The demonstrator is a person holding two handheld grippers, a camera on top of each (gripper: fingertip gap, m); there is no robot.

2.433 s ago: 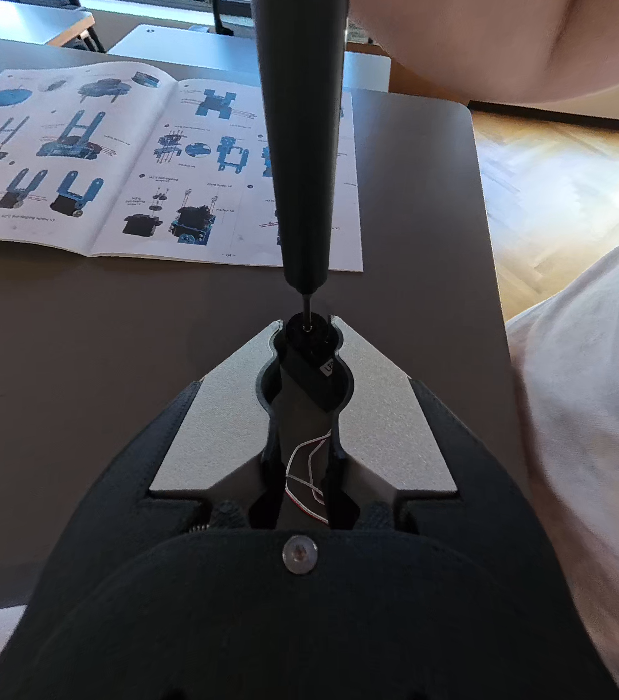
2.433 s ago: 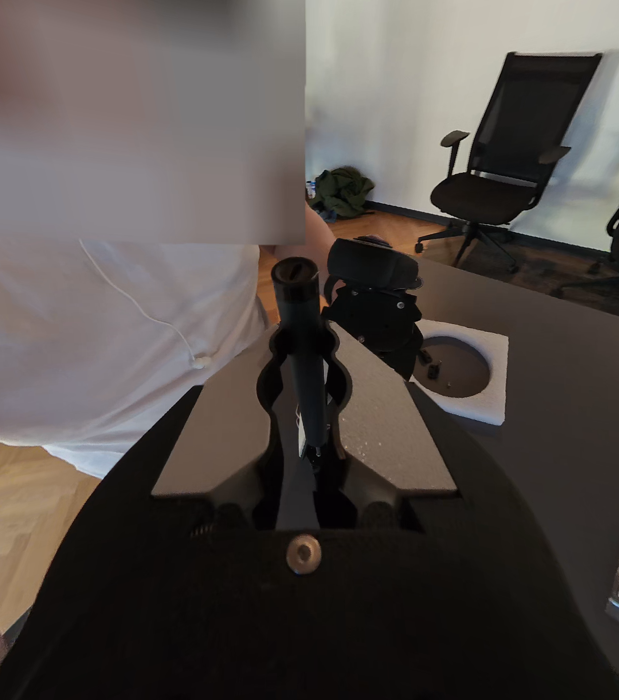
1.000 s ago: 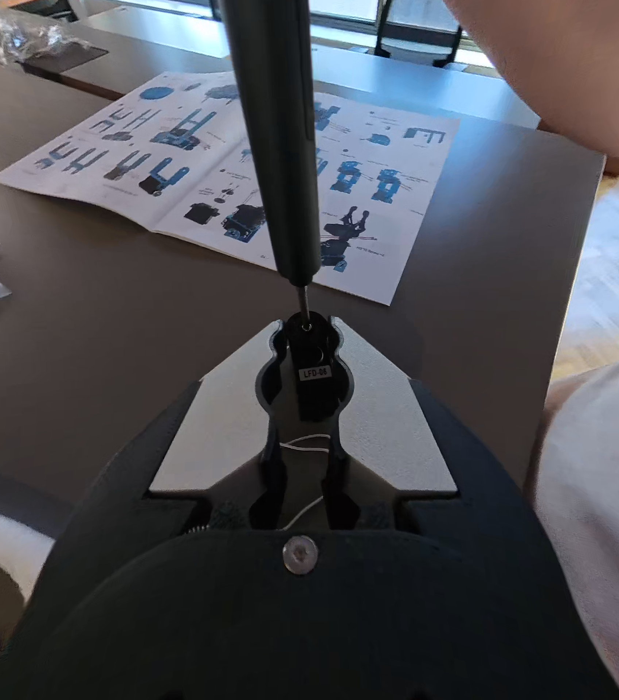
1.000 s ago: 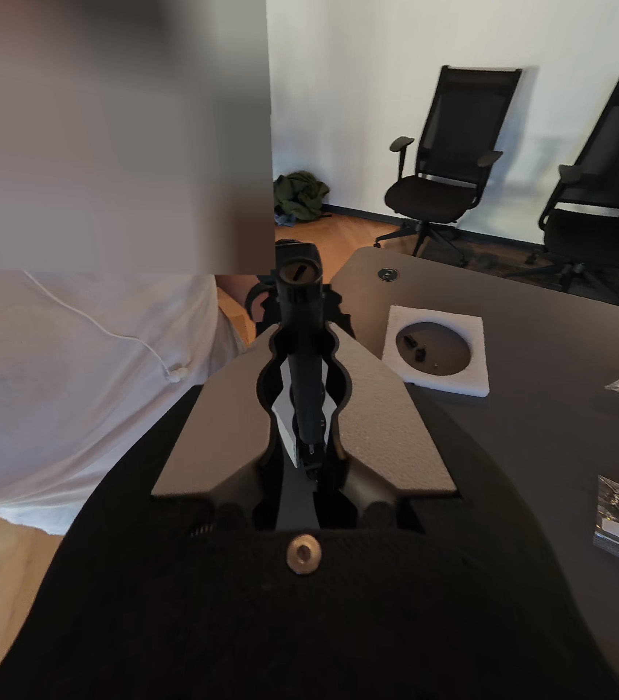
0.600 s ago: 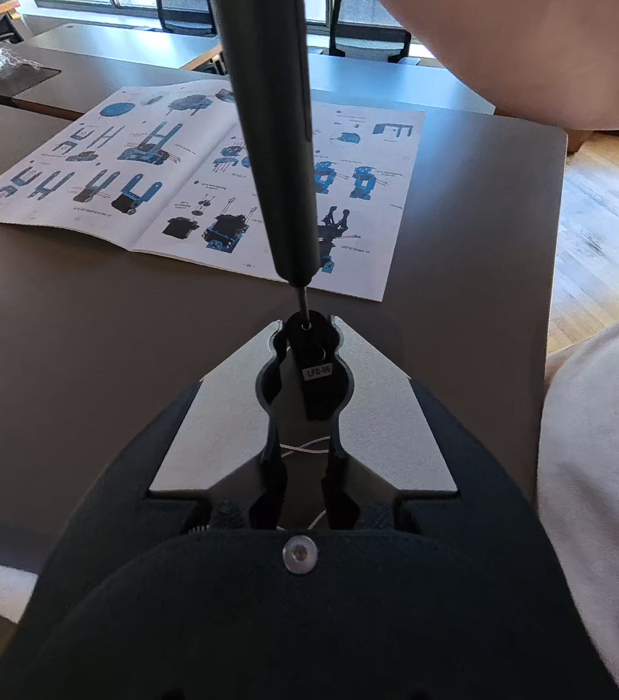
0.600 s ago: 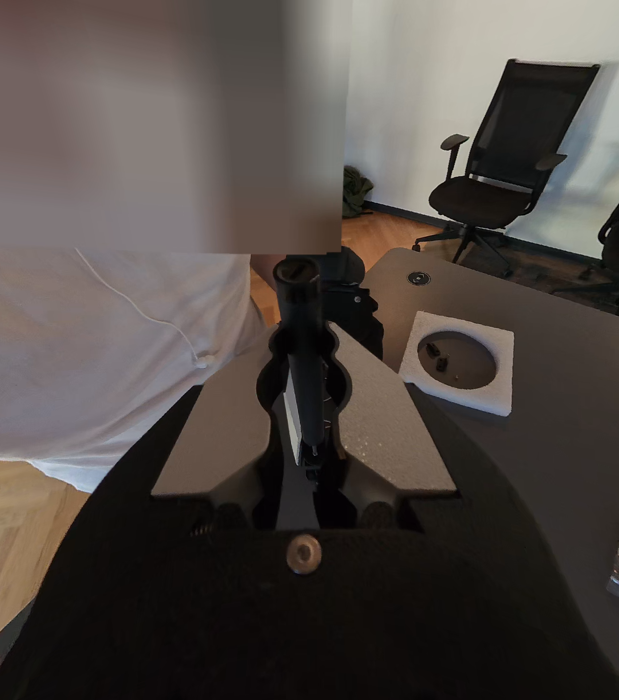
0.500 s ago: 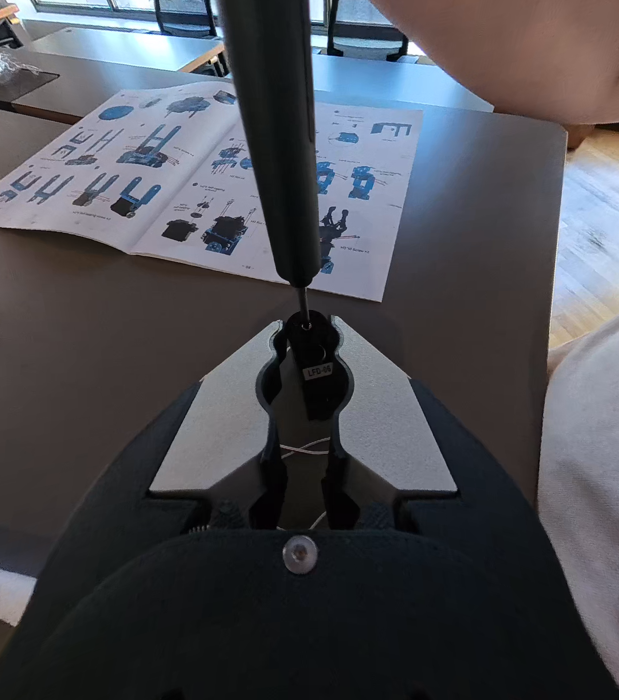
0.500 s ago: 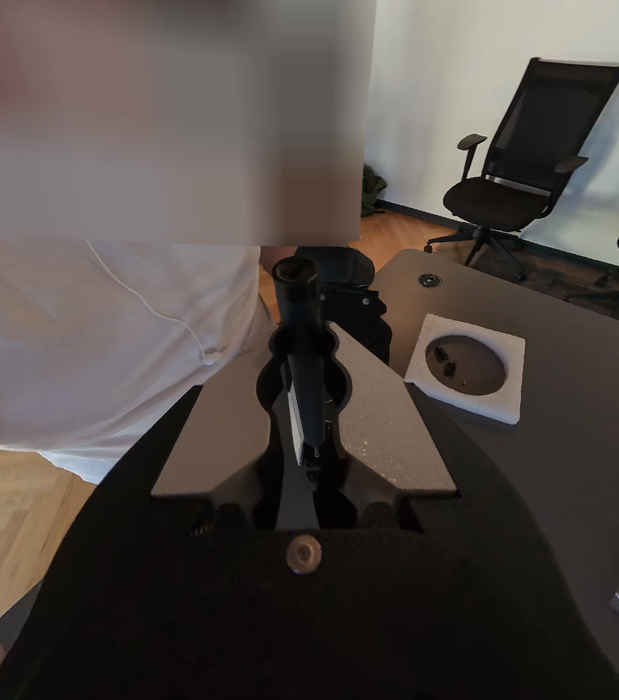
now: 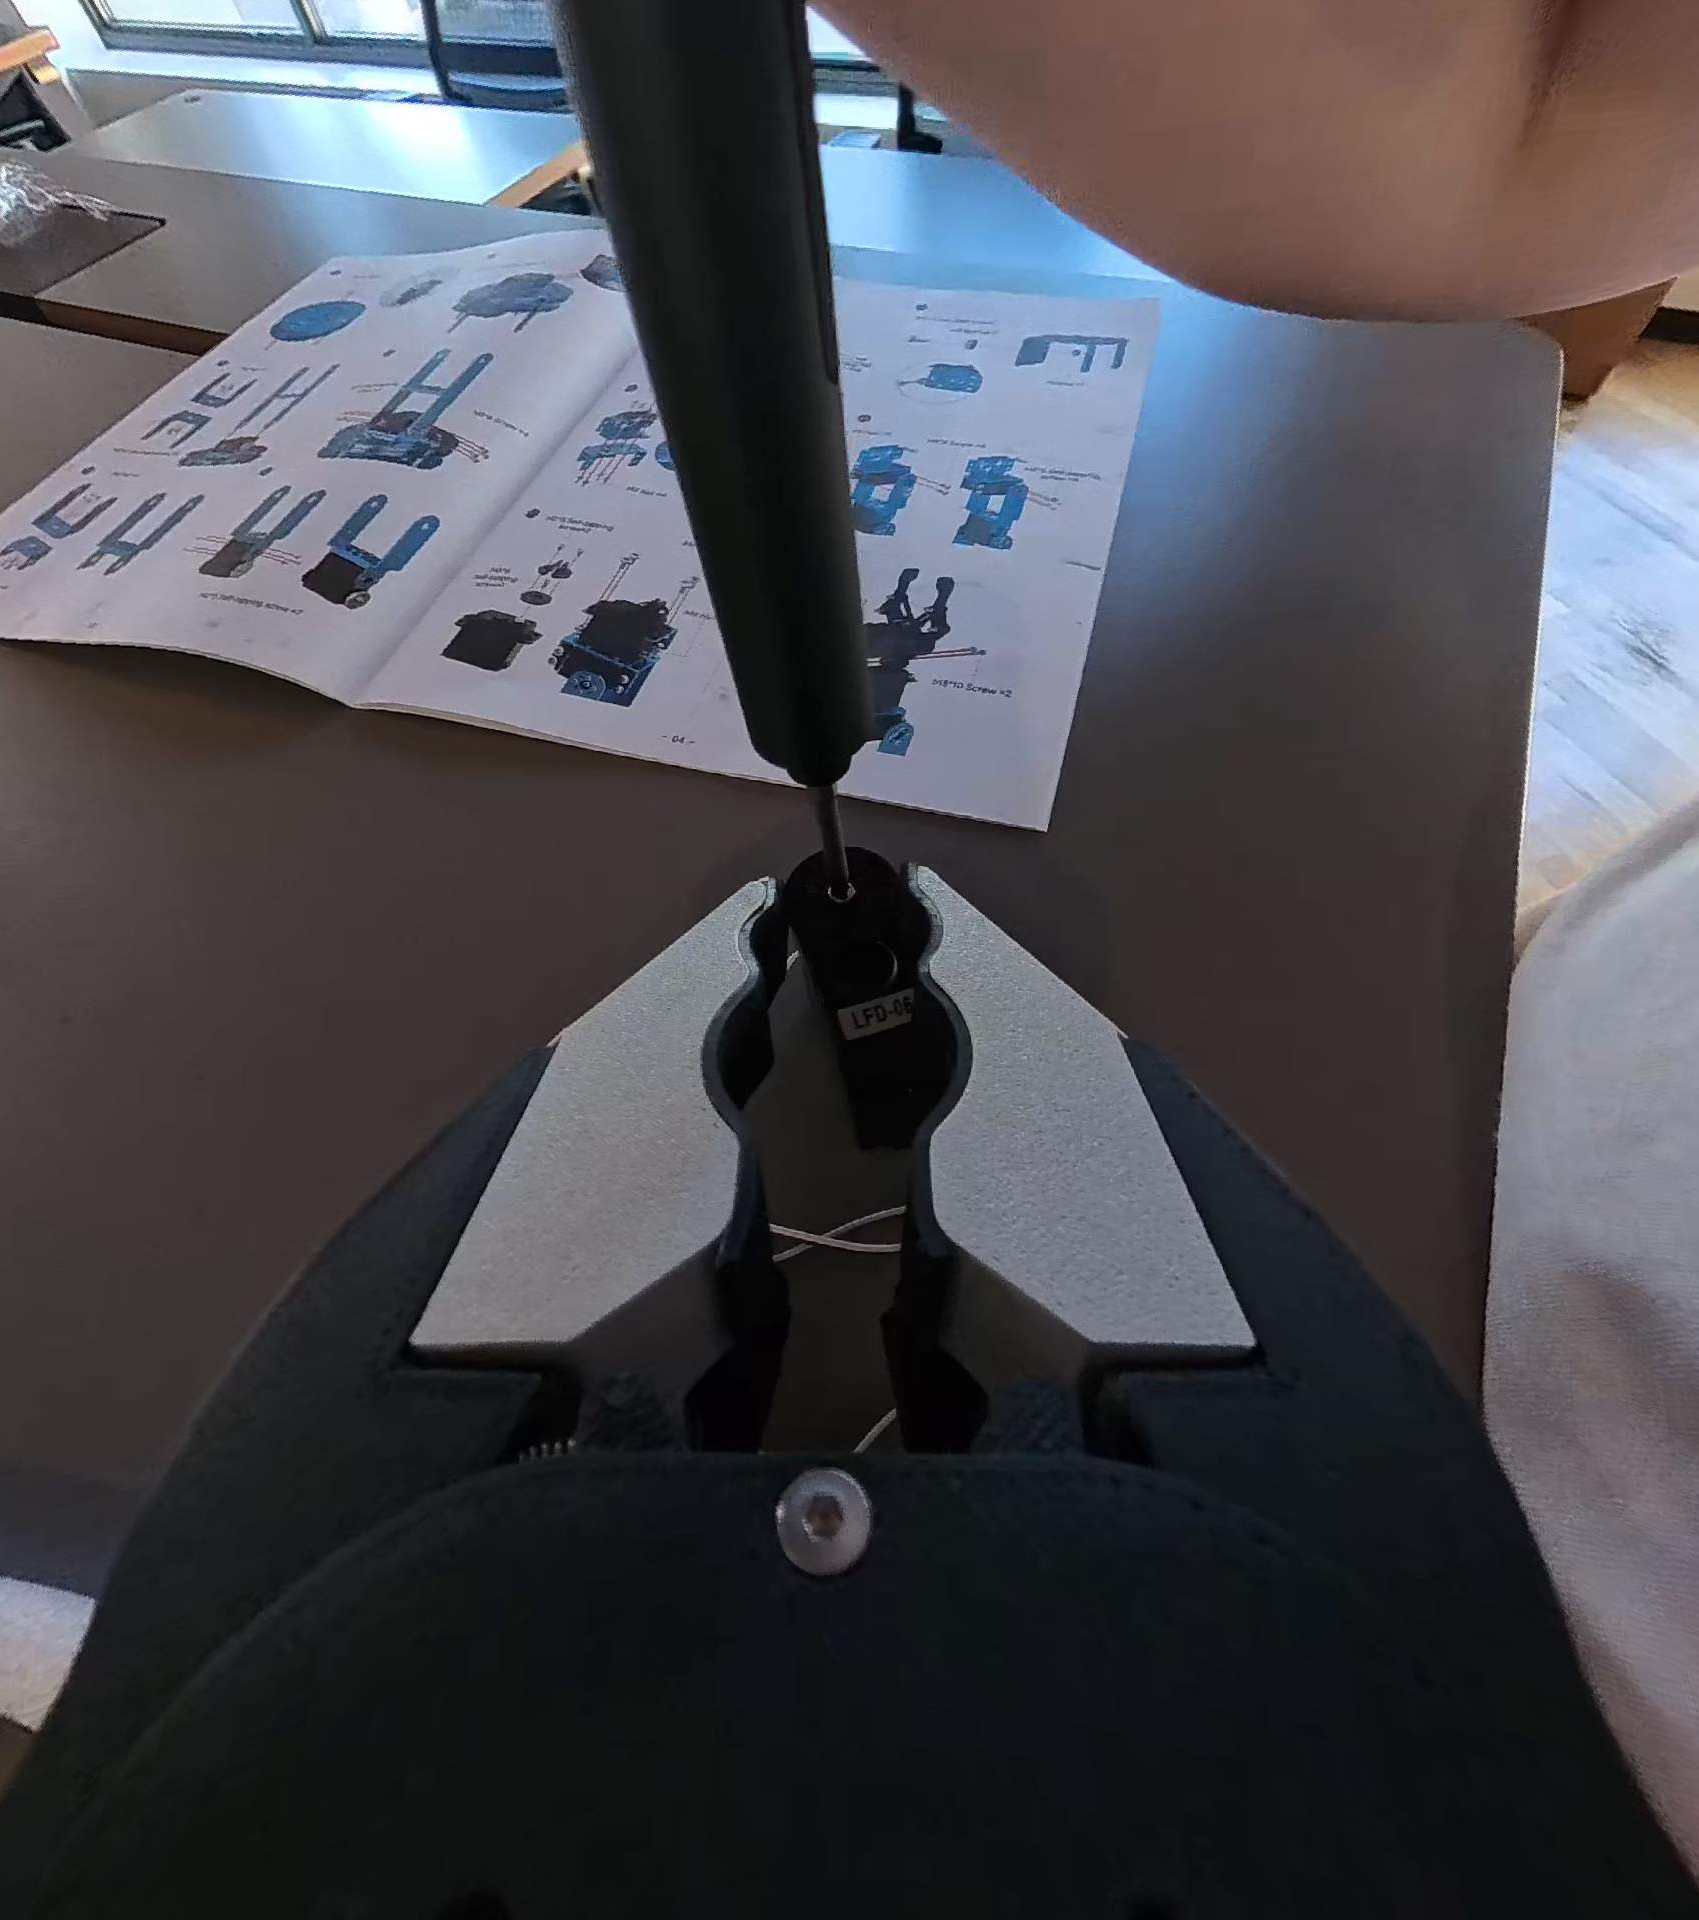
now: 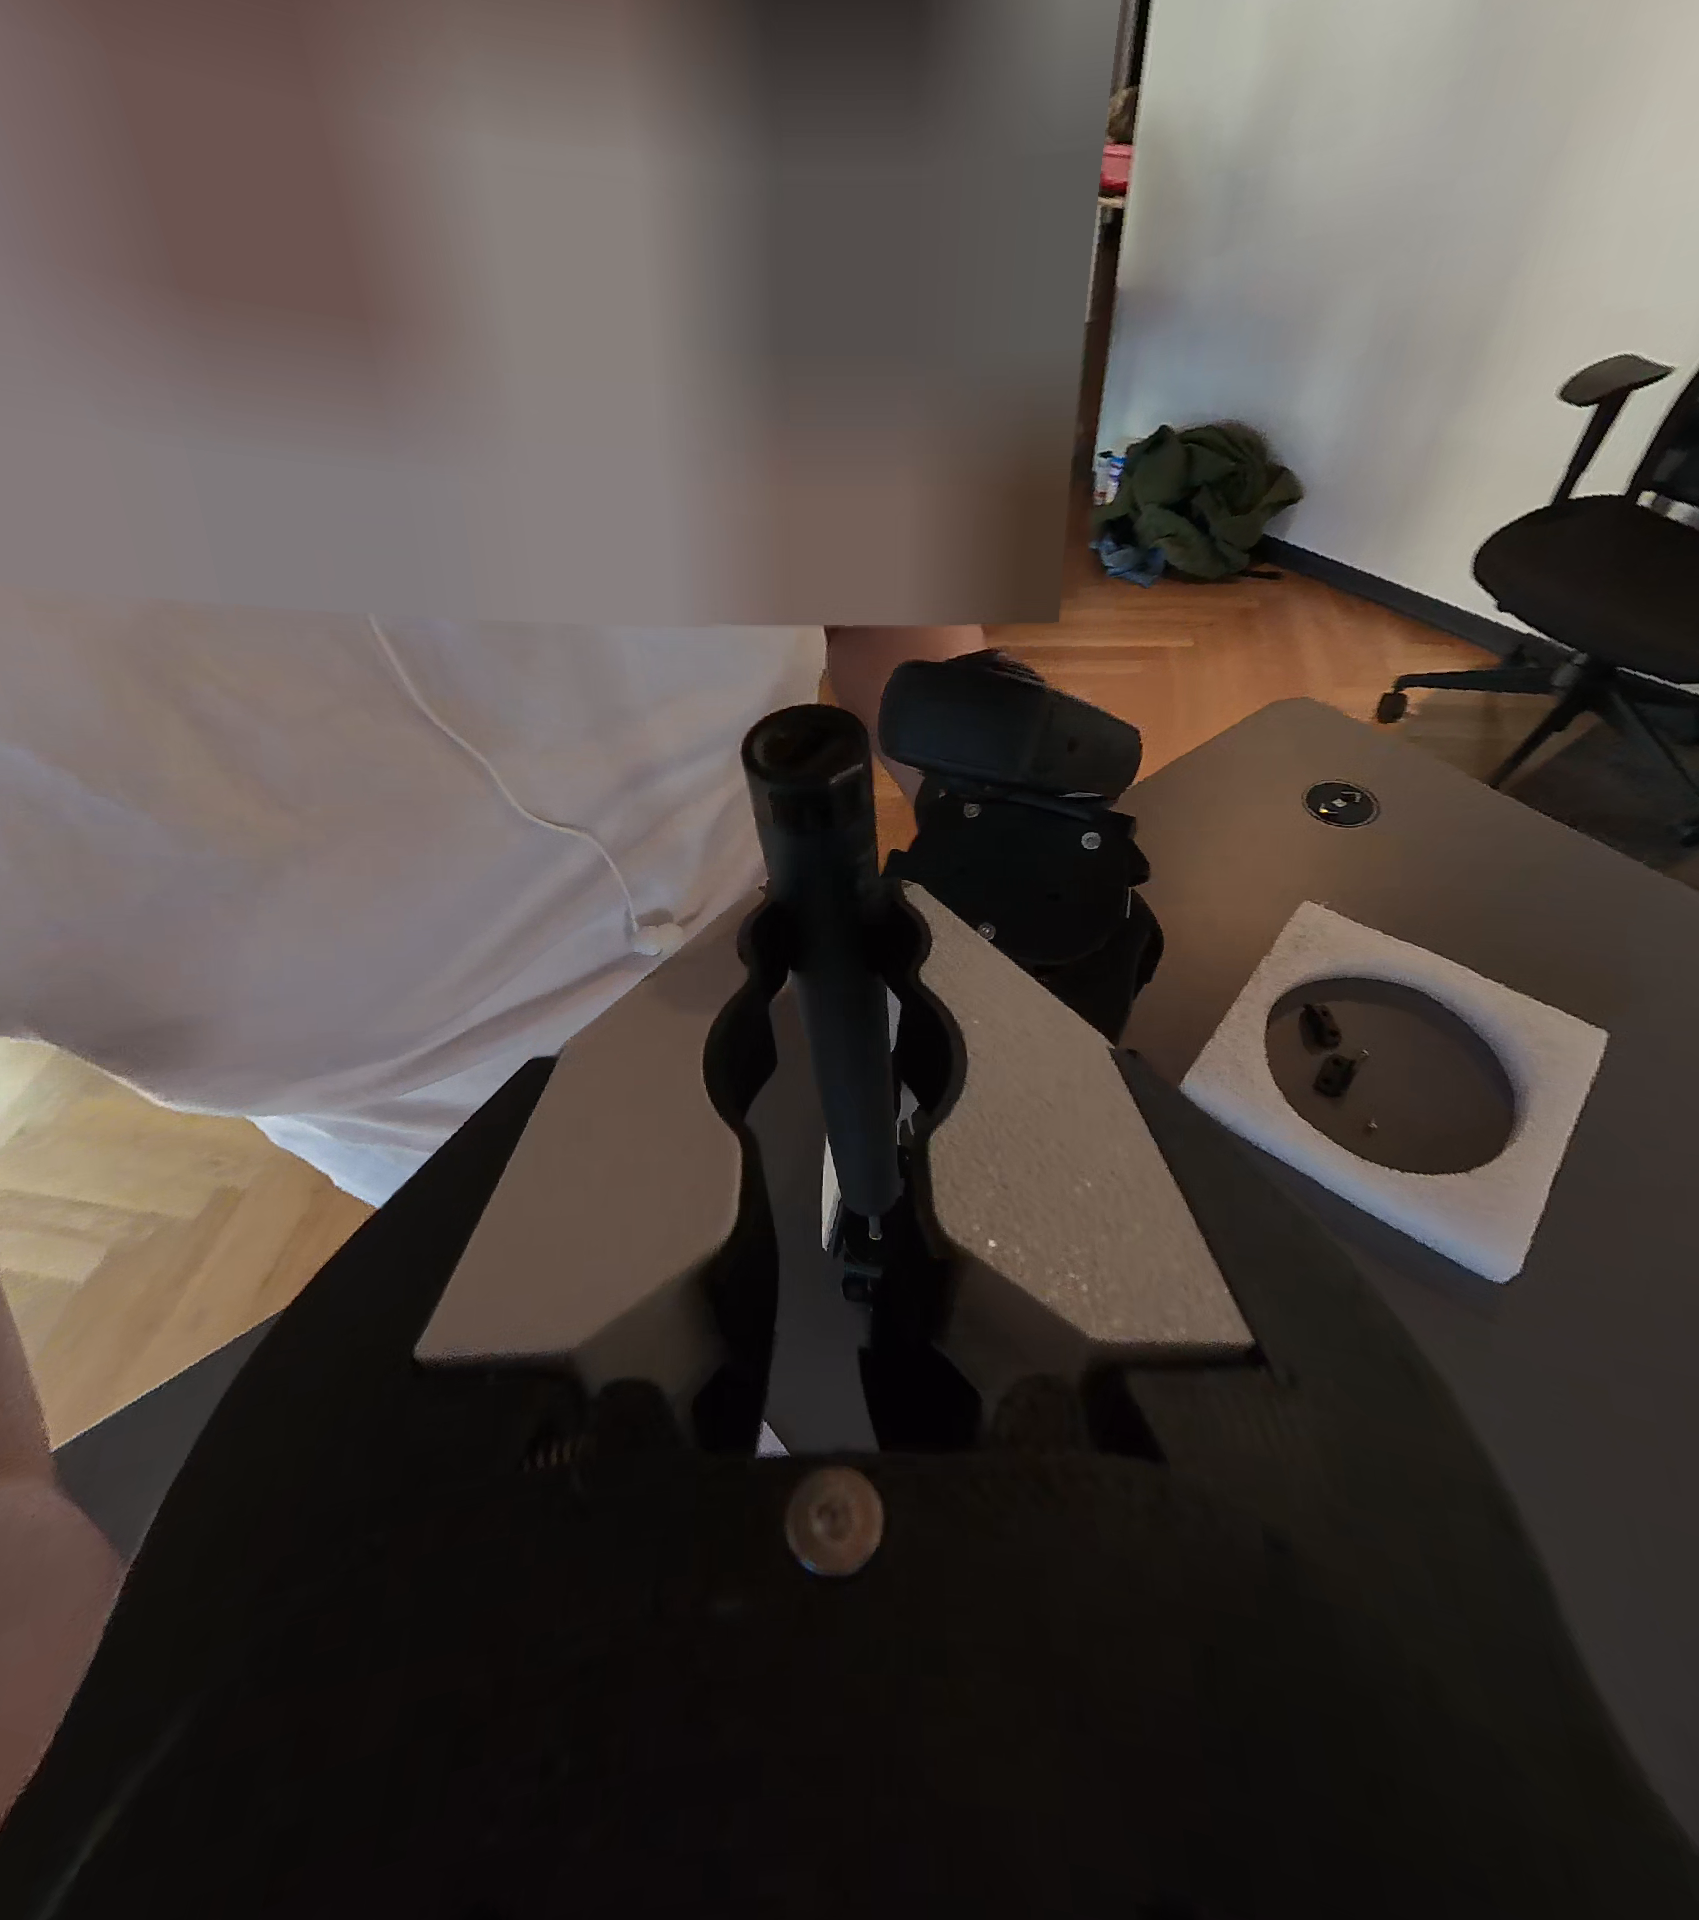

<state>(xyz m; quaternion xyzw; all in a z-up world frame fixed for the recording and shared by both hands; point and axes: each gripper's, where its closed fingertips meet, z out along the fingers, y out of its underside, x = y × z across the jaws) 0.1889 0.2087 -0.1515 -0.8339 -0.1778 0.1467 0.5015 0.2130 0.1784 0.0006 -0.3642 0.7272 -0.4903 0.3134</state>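
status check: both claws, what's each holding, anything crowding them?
Left claw shut on small black servo. Right claw shut on dark screwdriver, tip on servo's top. Open manual lies beyond, clear of both.

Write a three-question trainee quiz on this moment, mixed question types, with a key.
1. True or false: the left gripper is shut on a small black part with thin white wires trailing behind it.
2. Multiple choice: what does the right gripper hold? A) a pen B) a dark screwdriver C) a spoon
3. Fill in: the open booklet with blue drawings lies on the dark ____.

Key
1. True. The screwdriver's tip meets the front end of the part.
2. B. Both jaws are closed on its handle.
3. Table. The white foam block with a round hollow, a few small dark pieces inside, rests there too.
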